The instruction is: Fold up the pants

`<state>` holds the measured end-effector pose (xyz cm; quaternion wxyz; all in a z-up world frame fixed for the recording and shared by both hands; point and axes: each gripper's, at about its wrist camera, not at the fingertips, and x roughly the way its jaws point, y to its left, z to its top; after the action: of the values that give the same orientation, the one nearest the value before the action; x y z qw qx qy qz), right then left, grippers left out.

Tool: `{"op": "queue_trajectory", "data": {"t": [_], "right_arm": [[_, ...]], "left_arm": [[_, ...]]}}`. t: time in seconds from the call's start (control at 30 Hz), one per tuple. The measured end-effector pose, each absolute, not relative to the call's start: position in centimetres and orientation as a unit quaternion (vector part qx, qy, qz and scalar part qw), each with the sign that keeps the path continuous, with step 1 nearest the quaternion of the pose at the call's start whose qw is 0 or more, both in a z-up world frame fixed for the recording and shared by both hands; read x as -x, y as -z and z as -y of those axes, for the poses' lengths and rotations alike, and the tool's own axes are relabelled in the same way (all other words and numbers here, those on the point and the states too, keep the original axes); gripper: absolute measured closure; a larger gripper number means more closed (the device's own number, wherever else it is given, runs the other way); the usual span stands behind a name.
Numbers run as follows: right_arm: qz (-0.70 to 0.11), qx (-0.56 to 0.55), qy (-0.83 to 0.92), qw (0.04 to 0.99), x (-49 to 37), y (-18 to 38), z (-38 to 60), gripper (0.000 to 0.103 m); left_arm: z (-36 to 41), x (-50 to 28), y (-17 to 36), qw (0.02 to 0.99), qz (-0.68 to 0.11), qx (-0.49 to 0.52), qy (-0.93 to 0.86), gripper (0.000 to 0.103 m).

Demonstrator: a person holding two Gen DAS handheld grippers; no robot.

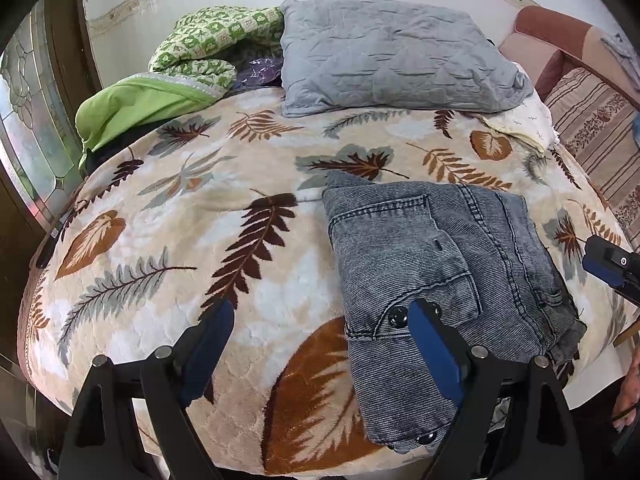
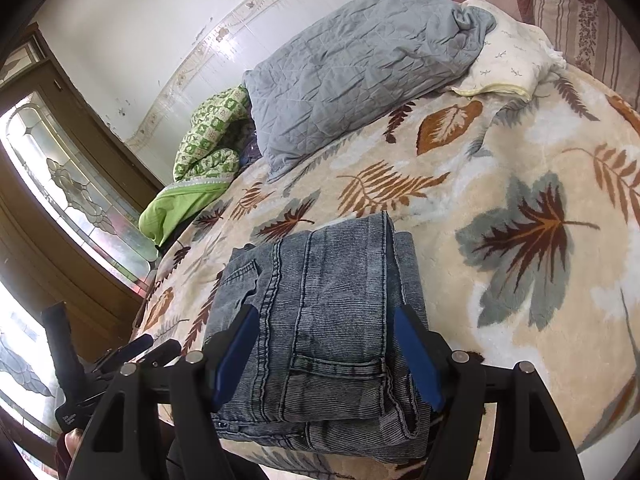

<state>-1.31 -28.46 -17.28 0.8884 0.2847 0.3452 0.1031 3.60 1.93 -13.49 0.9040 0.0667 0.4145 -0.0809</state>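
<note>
The grey-blue denim pants (image 1: 440, 280) lie folded into a compact stack on the leaf-patterned blanket (image 1: 180, 240), near the bed's front edge. My left gripper (image 1: 320, 320) is open and empty, hovering just left of the stack, its right finger over the pants' edge. In the right wrist view the folded pants (image 2: 320, 328) lie directly ahead, and my right gripper (image 2: 326, 332) is open above them with a finger on each side. The right gripper also shows at the right edge of the left wrist view (image 1: 608, 268).
A grey quilted pillow (image 1: 392, 56) and a green patterned quilt (image 1: 192, 52) lie at the back of the bed. A cream pillow (image 2: 508, 60) sits beside the grey one. A striped sofa (image 1: 600, 128) stands on the right; a glass door (image 2: 60, 184) on the left.
</note>
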Motion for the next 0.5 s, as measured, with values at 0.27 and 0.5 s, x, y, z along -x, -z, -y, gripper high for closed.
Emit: {"op": "queue_trajectory", "data": {"t": [0.27, 0.5], "right_arm": [[-0.356, -0.289, -0.097, 0.883, 0.9, 17.8, 28.7, 0.029], [-0.366, -0.292, -0.088, 0.879, 0.8, 18.5, 29.1, 0.029]], "left_arm": [[-1.9, -4.1, 14.5, 0.897, -0.429, -0.064, 0.084, 0.014], [-1.8, -4.4, 15.2, 0.894, -0.436, -0.060, 0.089, 0.014]]}}
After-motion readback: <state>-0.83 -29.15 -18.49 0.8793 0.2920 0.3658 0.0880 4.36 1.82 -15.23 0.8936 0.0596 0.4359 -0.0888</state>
